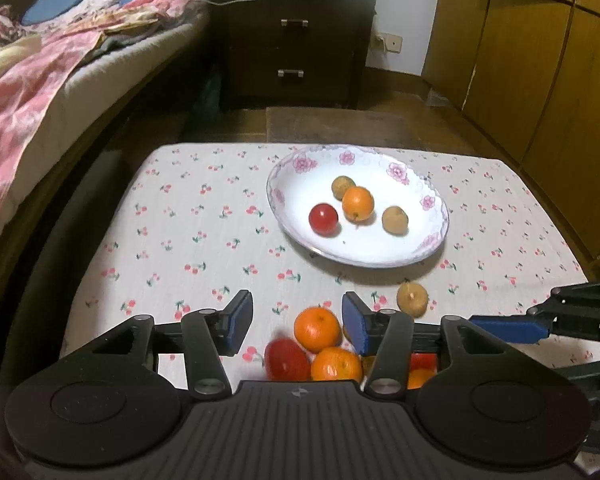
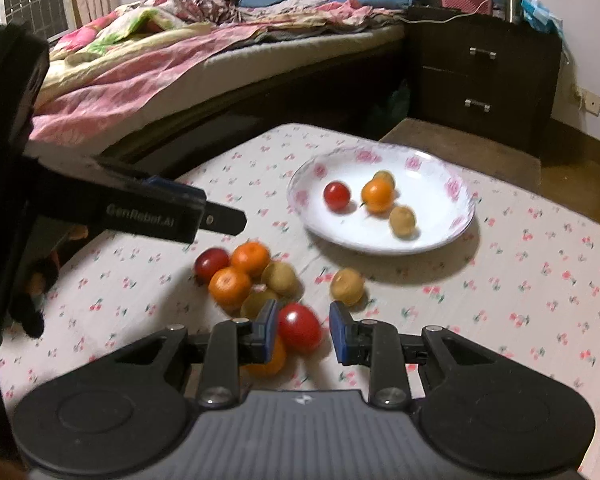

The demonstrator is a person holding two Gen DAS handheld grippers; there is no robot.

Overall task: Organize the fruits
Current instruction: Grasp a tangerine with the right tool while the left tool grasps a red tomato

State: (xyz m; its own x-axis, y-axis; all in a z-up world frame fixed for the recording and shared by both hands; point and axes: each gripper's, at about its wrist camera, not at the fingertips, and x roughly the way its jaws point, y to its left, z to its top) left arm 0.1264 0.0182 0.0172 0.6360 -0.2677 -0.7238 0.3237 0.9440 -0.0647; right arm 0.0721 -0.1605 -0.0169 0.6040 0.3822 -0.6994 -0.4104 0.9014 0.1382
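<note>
A red fruit point(image 2: 299, 327) lies on the desk point(image 2: 520, 292) between the spread fingers of the right tool point(image 2: 304, 334), which is released and grips nothing — the fruit sits nearer its left finger, clear of the right one. Tucked under that left finger is an orange point(image 2: 269, 362), and just ahead to the tool's left spreads a loose heap of fruit point(image 2: 244, 276): two more oranges, a dark red fruit and some brownish-green ones, all touching or nearly so. A single brown fruit point(image 2: 347, 286) rests apart, just ahead of the right finger.

Farther ahead stands the flowered plate point(image 2: 456, 224), carrying a red fruit, an orange and two brown ones near its middle.

The left tool point(image 1: 297, 322) hangs over the same heap from the other side, its jaws also released; one orange point(image 1: 317, 329) shows in the gap between its fingers, with a red fruit point(image 1: 286, 360) and another orange point(image 1: 336, 365) closer to its body. The right tool's blue-padded finger reaches in at its right.

Beyond the cherry-print desk cloth are a bed point(image 2: 204, 52) piled with pink bedding to the left and a dark nightstand point(image 2: 484, 76) straight ahead.
</note>
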